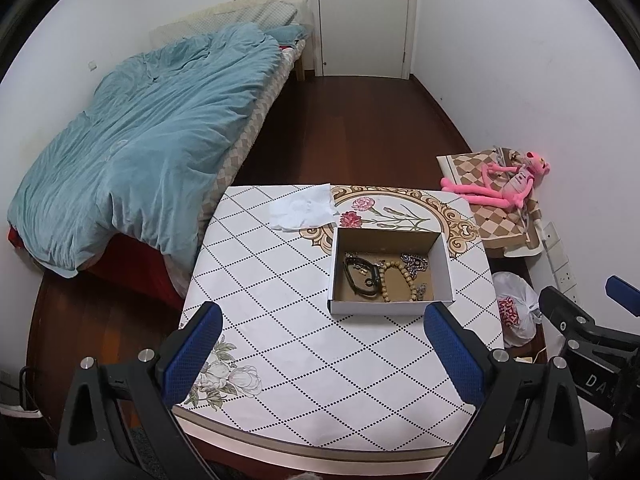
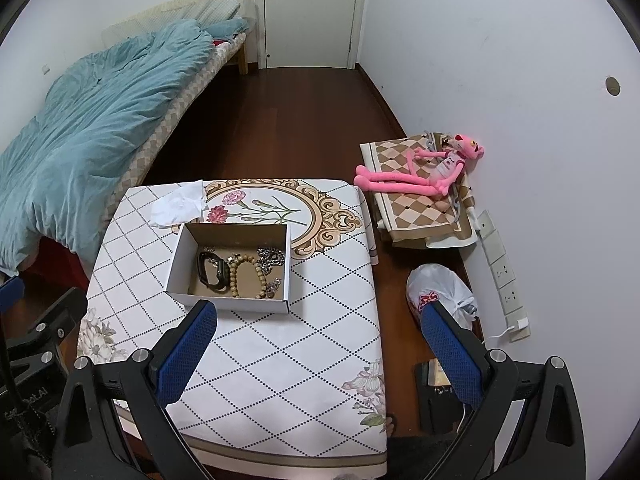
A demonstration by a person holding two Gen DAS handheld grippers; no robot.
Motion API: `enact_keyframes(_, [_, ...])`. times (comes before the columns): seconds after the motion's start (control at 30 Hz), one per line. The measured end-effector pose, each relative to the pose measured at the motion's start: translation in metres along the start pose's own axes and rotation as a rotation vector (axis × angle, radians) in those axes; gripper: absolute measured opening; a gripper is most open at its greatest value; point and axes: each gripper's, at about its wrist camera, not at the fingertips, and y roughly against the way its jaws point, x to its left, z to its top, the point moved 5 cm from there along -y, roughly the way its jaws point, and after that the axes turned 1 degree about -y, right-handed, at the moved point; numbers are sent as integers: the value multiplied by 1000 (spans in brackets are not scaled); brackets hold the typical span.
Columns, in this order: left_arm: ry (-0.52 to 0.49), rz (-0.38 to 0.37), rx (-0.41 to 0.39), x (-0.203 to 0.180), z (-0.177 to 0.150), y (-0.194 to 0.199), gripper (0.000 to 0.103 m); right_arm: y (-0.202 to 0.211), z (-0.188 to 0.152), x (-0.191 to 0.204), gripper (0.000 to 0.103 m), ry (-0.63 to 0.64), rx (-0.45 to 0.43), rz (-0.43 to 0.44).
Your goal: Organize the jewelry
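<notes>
Tangling is the main risk: inside the cardboard box [image 1: 442, 268], far right on the table [image 1: 280, 320], the bead bracelet [image 1: 390, 278] touches the chain [image 1: 416, 262] (watch band [image 1: 362, 278] alongside). Left gripper [image 1: 324, 354] and right gripper [image 2: 320, 352] hover spread, empty; one careless pinch could drag several pieces.

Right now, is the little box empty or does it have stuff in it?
Not empty. The open box holds a black band, wooden beads and a silver chain.

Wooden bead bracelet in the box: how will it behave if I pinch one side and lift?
The wooden bead bracelet is a strung loop, so it will probably droop limply. Its round beads may slip from the pads. It lies beside the silver chain and might snag it.
</notes>
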Motion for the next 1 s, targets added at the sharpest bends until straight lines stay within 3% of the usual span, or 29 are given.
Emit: enact_keyframes(1.0, [-1, 1, 12, 6, -5, -2, 103, 4, -1, 4, 103, 6, 2, 5])
